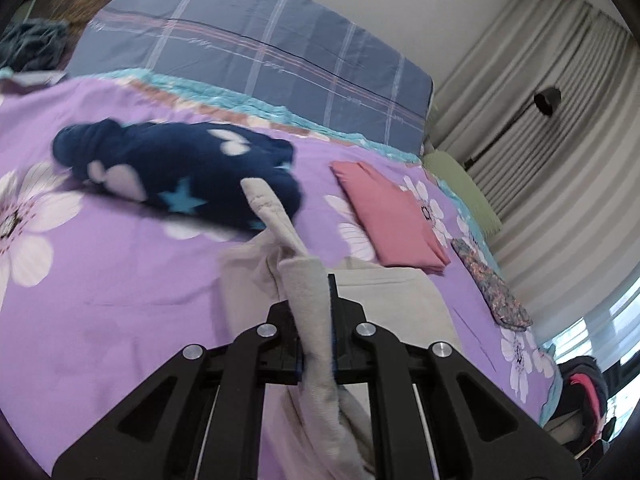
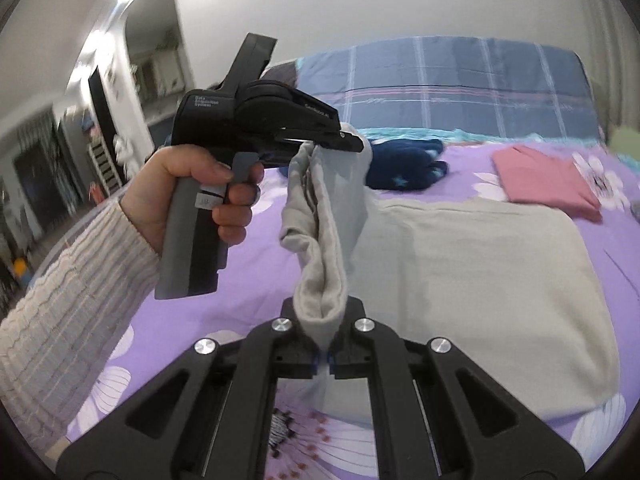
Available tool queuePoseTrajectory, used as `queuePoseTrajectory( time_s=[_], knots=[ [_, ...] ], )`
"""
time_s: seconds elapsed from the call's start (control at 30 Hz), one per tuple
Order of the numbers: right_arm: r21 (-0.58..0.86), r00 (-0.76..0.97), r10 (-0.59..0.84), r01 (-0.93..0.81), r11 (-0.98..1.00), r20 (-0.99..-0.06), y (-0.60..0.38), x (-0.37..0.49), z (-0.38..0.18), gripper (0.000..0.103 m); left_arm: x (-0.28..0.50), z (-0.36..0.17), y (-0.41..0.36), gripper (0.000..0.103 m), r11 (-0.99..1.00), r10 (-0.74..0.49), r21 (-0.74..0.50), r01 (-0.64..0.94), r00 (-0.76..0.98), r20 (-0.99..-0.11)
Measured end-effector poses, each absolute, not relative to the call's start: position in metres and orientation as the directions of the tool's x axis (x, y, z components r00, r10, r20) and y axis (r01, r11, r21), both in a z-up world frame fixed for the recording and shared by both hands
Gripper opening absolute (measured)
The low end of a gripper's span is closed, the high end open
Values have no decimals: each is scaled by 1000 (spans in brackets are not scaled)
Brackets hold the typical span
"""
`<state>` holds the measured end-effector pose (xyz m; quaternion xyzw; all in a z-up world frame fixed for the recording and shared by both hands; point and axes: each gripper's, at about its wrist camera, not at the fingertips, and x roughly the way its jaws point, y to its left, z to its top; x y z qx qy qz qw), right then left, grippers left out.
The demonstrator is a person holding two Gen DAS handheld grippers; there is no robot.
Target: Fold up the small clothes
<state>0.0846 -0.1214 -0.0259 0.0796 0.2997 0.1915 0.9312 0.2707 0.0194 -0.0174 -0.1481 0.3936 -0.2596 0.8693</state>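
Observation:
A beige garment lies partly spread on the purple floral bedsheet. Its left edge is lifted as a bunched strip. My right gripper is shut on the lower end of that strip. My left gripper, held by a hand in a knit sleeve, is shut on the upper end, above the bed. In the left wrist view the left gripper pinches the beige cloth, which runs forward and hangs below.
A dark blue star-print garment lies bunched behind the beige one. A folded pink cloth and a patterned cloth lie to the right. A blue plaid pillow lies at the head, curtains on the right.

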Motion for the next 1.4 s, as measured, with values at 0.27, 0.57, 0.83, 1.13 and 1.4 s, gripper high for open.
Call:
queuePoseTrajectory(
  time_s=[0.27,0.57,0.83,1.13,1.4],
  knots=[
    [408,765,390,-183,894,-513,-220,77,-40,3,270,-16,-88,8,823,-565,-397,406,512,-647],
    [505,777,356,-58,861,-519,-302,55,-73,3,276,-49,-209,8,827,-496,-266,495,421,-759],
    [565,772,358,1,825,-525,-333,43,-100,3,274,-84,-271,8,840,-371,-115,531,407,-834],
    [587,761,372,15,809,-531,-344,52,-116,3,266,-60,-266,46,854,-371,-89,512,481,-794],
    [620,756,395,17,785,-521,-350,56,-120,3,189,-38,-184,61,856,-305,61,514,596,-743]
  ],
)
